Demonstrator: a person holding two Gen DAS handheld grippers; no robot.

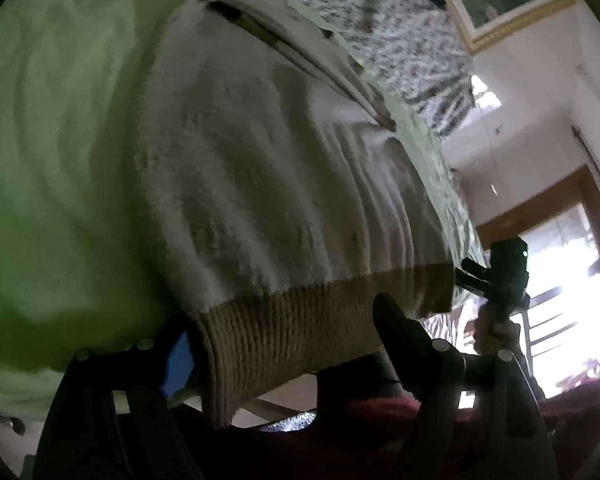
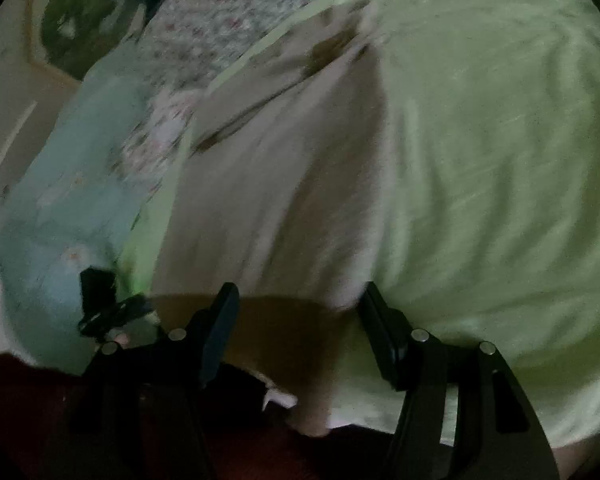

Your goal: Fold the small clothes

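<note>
Sweater: we see a cream knit sweater (image 1: 260,168) lying flat on the green bedsheet (image 1: 60,140), its long way running away from us.
Brown hem (image 1: 300,320): the sweater's near edge, right at both tongs.
Left gripper (image 1: 284,344): open wide, the hem between its fingers, not pinched yet.
Right gripper (image 2: 296,328): open wide around the hem's other corner.
Nearer hand: both look about equally close.
Pose: both point along the sweater, low over the bedsheet.

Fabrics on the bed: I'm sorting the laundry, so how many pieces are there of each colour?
Cream sweater with tan hem: 1
Light green sheet: 1
Floral cloth: 1
Pale blue cloth: 1
Total: 4
</note>
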